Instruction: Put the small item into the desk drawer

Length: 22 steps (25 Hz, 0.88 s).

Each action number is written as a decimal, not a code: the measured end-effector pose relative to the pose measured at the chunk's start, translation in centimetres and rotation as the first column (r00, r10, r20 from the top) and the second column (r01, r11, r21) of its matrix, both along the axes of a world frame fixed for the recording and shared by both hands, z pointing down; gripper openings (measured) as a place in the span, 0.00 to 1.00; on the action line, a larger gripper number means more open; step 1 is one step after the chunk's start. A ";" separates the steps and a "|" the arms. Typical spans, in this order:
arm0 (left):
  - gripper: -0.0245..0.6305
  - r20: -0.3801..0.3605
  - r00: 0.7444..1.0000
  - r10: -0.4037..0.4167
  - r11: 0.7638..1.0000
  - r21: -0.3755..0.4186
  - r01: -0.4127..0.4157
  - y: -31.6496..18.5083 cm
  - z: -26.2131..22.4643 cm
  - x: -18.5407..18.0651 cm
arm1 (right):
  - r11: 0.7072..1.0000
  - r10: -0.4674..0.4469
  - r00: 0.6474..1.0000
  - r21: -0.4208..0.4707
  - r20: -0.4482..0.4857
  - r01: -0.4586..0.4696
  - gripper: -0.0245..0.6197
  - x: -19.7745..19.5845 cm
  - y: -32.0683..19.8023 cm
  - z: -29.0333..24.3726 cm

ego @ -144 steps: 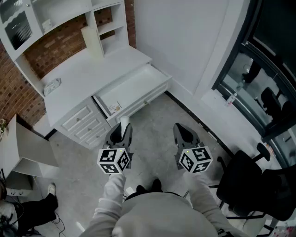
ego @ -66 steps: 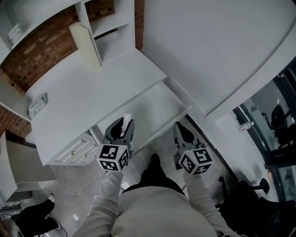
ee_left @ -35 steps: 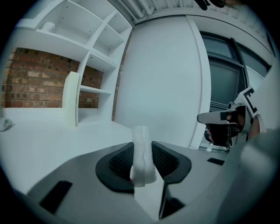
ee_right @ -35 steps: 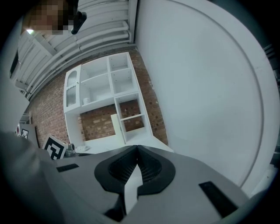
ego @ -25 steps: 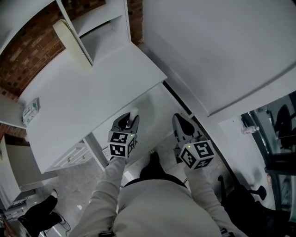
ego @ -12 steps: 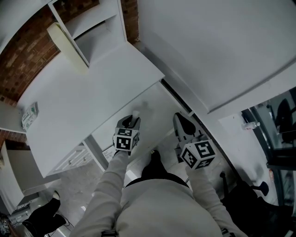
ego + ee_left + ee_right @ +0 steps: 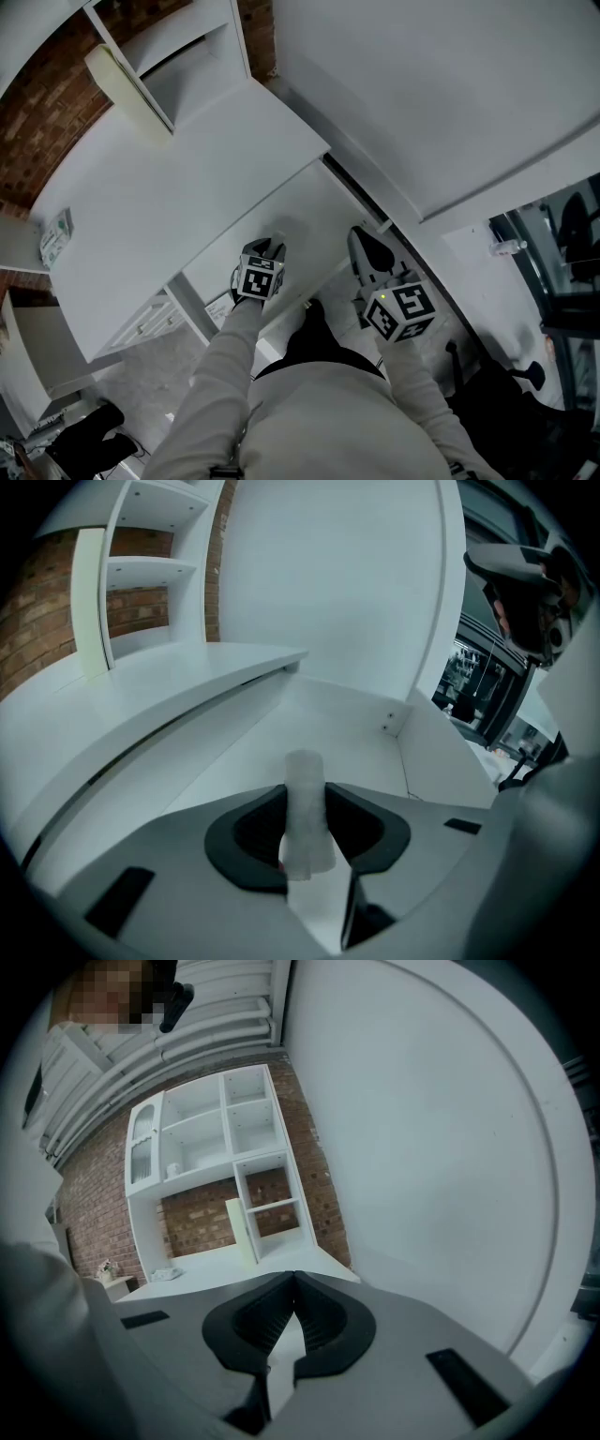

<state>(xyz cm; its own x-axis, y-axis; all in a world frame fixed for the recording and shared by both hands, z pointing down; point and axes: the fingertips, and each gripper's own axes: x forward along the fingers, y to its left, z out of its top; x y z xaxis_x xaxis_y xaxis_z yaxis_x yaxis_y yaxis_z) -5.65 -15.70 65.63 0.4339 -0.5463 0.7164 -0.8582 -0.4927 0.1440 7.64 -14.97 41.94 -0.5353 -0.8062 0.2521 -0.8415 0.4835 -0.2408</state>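
The desk drawer (image 7: 314, 217) stands pulled open under the white desk top (image 7: 178, 183). My left gripper (image 7: 266, 250) reaches over the drawer's front part, shut on a small translucent white tube (image 7: 304, 772) that stands upright between the pads. In the left gripper view that gripper (image 7: 306, 794) hangs above the drawer's bare floor (image 7: 309, 719), with the drawer's right wall (image 7: 433, 761) beside it. My right gripper (image 7: 369, 249) hovers at the drawer's right end. In its own view the right gripper (image 7: 295, 1277) is shut with nothing in it.
A cream panel (image 7: 117, 89) leans against the shelf unit (image 7: 187, 42) at the back of the desk. A small packet (image 7: 54, 234) lies at the desk's left end. Lower drawers (image 7: 141, 323) sit left of my legs; a black chair (image 7: 525, 403) stands behind on the right.
My left gripper has moved forward and down with the tube, from the drawer's front edge to over its inside. The right gripper has hardly moved.
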 end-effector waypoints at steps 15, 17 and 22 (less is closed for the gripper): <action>0.24 0.043 0.998 0.034 0.993 -0.118 -0.028 1.4 4.6 -0.6 | 0.999 0.018 1.000 -0.032 0.000 -0.018 0.08 0.7 0.1 0.9; 0.24 0.045 0.998 0.035 0.990 -0.135 -0.029 1.7 4.9 -0.6 | 0.999 0.015 1.000 -0.033 -0.003 -0.016 0.08 0.7 0.1 1.0; 0.24 0.052 0.998 0.040 0.986 -0.164 -0.031 2.1 5.7 -0.4 | 0.999 0.010 1.000 -0.036 -0.008 -0.011 0.08 0.6 0.2 1.1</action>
